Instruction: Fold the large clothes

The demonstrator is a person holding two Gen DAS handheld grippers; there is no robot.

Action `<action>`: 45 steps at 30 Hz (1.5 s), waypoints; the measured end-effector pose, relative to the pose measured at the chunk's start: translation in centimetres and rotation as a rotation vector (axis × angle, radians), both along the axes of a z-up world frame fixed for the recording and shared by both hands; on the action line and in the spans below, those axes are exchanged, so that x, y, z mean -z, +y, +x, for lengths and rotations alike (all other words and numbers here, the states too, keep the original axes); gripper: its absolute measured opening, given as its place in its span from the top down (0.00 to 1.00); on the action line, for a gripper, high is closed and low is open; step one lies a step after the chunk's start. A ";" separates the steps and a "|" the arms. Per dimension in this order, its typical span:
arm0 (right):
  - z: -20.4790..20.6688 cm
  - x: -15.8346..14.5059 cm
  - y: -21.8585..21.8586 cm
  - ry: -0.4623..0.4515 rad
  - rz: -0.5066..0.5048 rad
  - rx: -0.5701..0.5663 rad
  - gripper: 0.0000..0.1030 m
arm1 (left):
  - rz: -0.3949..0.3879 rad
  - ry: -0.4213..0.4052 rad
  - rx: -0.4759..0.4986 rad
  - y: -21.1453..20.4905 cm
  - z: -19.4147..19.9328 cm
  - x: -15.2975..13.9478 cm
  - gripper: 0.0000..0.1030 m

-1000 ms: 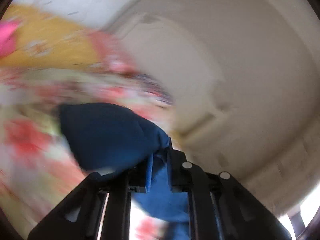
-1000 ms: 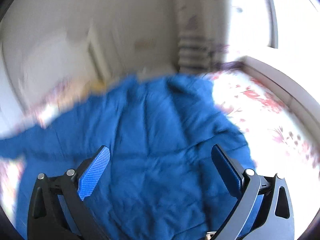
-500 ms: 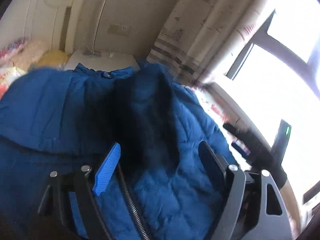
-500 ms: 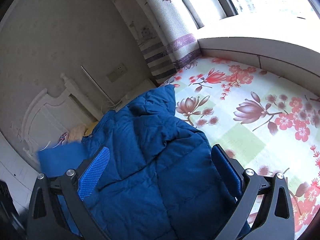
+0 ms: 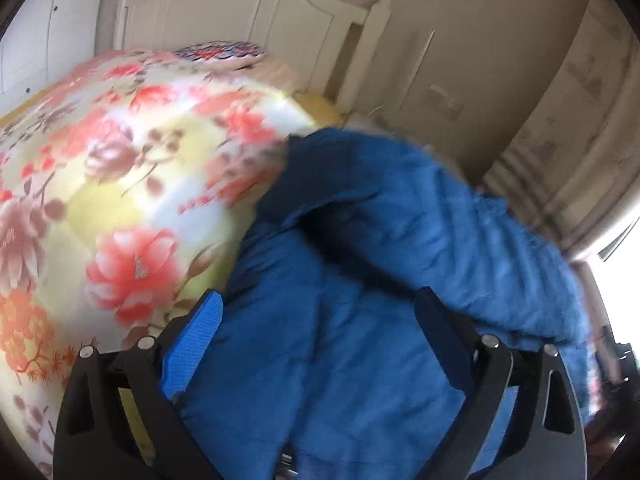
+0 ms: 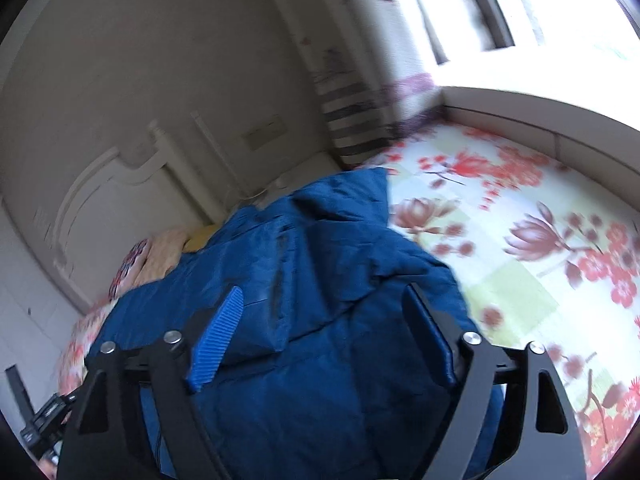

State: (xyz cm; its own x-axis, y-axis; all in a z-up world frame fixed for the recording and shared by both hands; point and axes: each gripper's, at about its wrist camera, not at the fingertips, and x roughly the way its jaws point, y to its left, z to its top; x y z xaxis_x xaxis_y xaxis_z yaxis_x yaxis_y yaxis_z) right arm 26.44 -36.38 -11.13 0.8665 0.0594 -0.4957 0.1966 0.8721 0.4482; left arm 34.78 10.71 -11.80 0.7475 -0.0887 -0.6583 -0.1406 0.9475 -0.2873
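A blue quilted jacket lies bunched on a bed with a floral sheet. My left gripper is open and empty, its fingers spread just above the jacket's left part, with a folded sleeve or flap lying across ahead of it. In the right wrist view the jacket fills the middle, its collar end toward the headboard. My right gripper is open and empty over the jacket's near part. The jacket's near edge is hidden under both grippers.
A white headboard and pillows stand at the bed's far end. The floral sheet extends right of the jacket to a white window ledge and striped curtain. Dark equipment sits at lower left.
My left gripper was shut on blue cloth one second ago; it has let go and stands open over the jacket. Both views swung about; the jacket now lies bunched on the bed.
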 end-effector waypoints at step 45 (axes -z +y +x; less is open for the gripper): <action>5.3 0.6 6.6 0.213 -0.263 -0.147 0.40 | 0.002 -0.157 0.003 -0.1 -1.7 -4.3 0.02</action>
